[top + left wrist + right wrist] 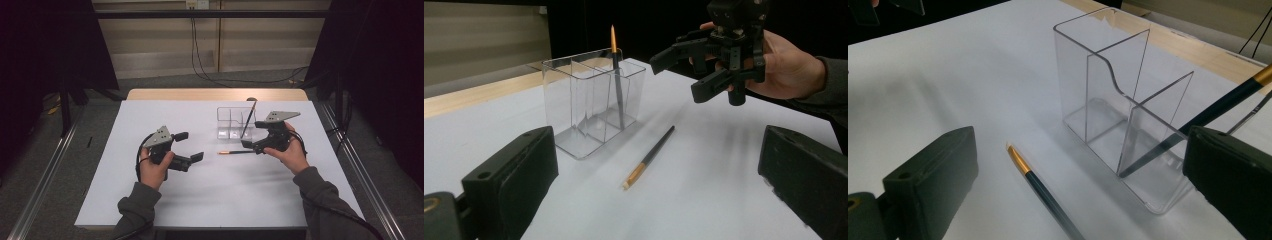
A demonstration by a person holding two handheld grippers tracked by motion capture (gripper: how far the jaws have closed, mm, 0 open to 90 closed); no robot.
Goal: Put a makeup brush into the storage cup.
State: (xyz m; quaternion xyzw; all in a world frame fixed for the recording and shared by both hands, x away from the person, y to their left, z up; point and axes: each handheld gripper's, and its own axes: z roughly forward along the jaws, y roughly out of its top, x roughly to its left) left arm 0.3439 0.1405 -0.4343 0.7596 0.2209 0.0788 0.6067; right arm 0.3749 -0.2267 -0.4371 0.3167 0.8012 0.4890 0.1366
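Clear organiser [235, 122] near far edge, pencil [237, 152] beside, both grippers agape

High view looks forward and down on the surface, clear organizer [235, 122] mid-frame; left gripper view faces it from farther off, right gripper view close beside it; all share it.

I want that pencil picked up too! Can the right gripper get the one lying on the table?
Probably yes. The right gripper is open, close above the pencil on the table, which lies flat beside the clear holder with nothing between them.
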